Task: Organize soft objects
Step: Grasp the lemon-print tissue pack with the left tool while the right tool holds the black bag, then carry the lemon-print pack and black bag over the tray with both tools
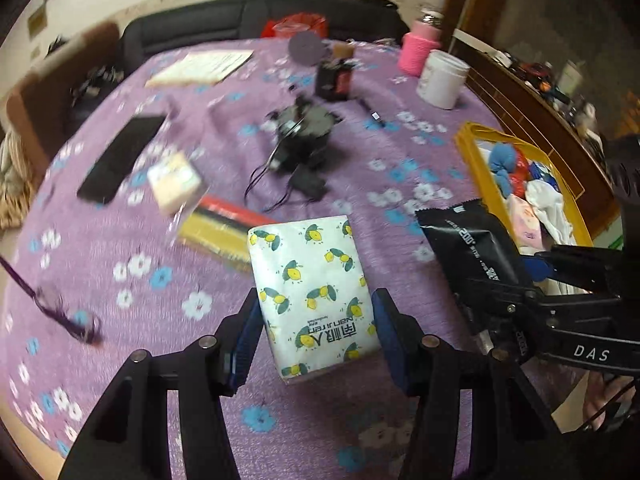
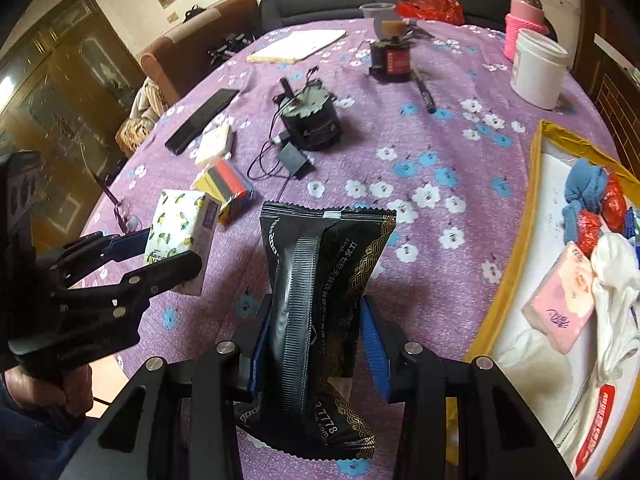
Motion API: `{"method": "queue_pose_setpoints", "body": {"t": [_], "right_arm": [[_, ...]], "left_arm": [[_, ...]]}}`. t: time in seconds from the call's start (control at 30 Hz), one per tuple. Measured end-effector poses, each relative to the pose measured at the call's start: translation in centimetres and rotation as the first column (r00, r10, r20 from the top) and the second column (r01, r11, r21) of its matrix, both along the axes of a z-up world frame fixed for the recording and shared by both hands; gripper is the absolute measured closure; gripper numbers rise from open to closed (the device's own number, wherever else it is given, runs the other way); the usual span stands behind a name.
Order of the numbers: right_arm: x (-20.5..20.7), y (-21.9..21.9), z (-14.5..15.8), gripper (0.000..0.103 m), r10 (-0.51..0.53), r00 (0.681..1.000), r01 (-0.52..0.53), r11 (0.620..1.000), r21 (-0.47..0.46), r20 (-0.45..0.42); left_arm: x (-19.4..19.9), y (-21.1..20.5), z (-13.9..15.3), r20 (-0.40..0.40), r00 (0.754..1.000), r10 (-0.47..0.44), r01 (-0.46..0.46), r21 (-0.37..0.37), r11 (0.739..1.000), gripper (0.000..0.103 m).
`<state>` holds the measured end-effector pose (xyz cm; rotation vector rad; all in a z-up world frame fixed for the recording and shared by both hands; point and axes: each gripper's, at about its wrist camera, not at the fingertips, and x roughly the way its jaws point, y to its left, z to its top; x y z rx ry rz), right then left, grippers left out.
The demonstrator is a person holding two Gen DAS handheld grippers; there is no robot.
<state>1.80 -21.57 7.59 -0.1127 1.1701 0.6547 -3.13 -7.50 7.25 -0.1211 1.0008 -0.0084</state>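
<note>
Purple floral cloth (image 2: pixel 400 152) covers the counter where we work, with a dark sofa and a wooden cabinet behind it. We hold our left tongs (image 1: pixel 316 340) clamped on a white tissue pack printed with lemons (image 1: pixel 312 280), lifted clear of the cloth; the right wrist view shows the same pack (image 2: pixel 180 232) pinched between the black fingers at the left of the scene. Our right tongs (image 2: pixel 316 344) are clamped on a black crinkled packet with gold pattern (image 2: pixel 316 300), squeezed narrow at its middle between the blue pads (image 2: pixel 376 348). In the left wrist view that packet (image 1: pixel 472 252) hangs just beside the lemon pack, near the yellow tray (image 1: pixel 472 148).

At the right edge of the counter the tray (image 2: pixel 520 240) holds a blue knitted piece (image 2: pixel 584 192), red foil wrappers (image 2: pixel 590 228), a pink tissue pack (image 2: pixel 560 304) and white cloth (image 2: pixel 616 280).

Elsewhere on the cloth lie a stack of coloured sponges (image 2: pixel 228 188), a small cream tissue pack (image 2: pixel 216 144), a black phone (image 2: pixel 202 120), a black round device with wires (image 2: pixel 312 120), a pen (image 2: pixel 425 94), a notepad (image 2: pixel 296 46), a dark jar (image 2: pixel 390 58), a white tub (image 2: pixel 538 68) and a bottle in a pink knitted sleeve (image 2: pixel 524 24).
</note>
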Motion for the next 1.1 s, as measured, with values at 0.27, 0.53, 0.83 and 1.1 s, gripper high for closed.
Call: {"method": "queue_pose_setpoints", "body": {"t": [0.27, 0.53, 0.83, 1.1], "right_arm": [[0.5, -3.9, 1.5, 0.058, -0.082, 0.996, 0.081, 0.996, 0.047, 0.016], [0.5, -7.9, 2.4, 0.058, -0.163, 0.986, 0.161, 0.985, 0.068, 0.023], [0.2, -11.7, 3.1, 0.058, -0.24, 0.97, 0.237, 0.968, 0.085, 0.029], [-0.3, -14.6, 3.6, 0.058, -0.297, 0.954, 0.293, 0.952, 0.09, 0.034]], "left_arm": [[1.4, -3.8, 1.7, 0.043, 0.995, -0.093, 0.089, 0.076, 0.993, 0.049], [2.7, -7.3, 2.5, 0.058, 0.983, -0.173, 0.166, 0.105, 0.98, 0.049], [3.9, -11.2, 3.4, 0.073, 0.965, -0.254, 0.242, 0.134, 0.961, 0.049], [4.4, -13.9, 3.7, 0.082, 0.948, -0.306, 0.293, 0.145, 0.945, 0.049]]}}
